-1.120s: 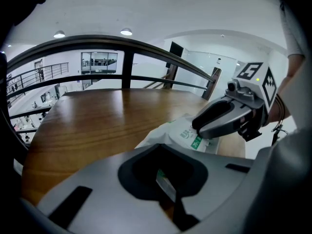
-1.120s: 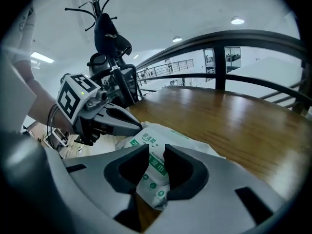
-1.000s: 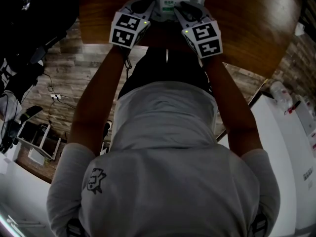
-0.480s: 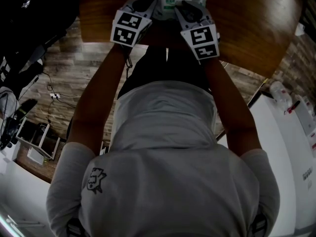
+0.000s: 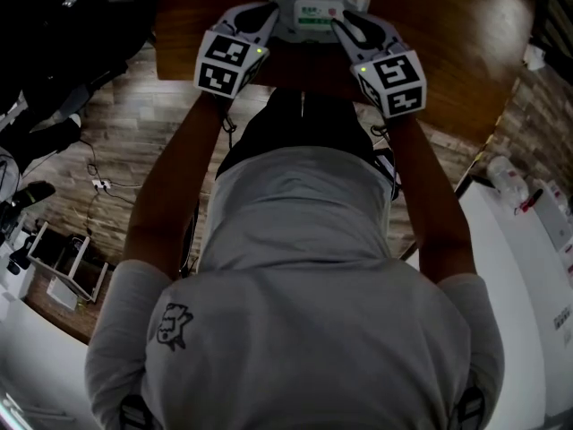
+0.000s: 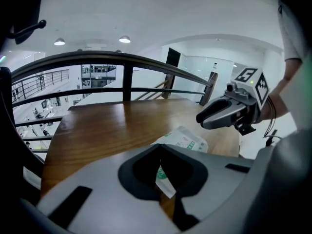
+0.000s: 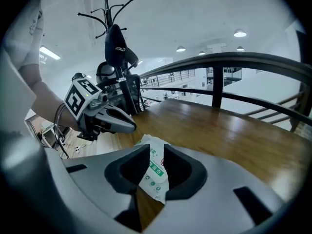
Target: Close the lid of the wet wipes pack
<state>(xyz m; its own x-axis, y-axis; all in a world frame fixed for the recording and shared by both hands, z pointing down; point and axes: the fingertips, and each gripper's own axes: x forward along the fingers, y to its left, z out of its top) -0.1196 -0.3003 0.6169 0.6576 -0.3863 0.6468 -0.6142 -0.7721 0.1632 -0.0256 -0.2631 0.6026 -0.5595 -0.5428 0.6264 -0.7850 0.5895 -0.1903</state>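
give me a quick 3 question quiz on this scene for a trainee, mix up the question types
1. True or false: the table under the wet wipes pack is made of glass.
2. What sits between the jaws of the right tongs? A) nothing B) an end of the pack C) a bottle
3. Fill in: the pack is pinched by ____ of the two tongs.

Key
1. False: it is wooden.
2. B. Those jaws have just been closing on it.
3. Both. The left tongs pinch a thin edge of it.
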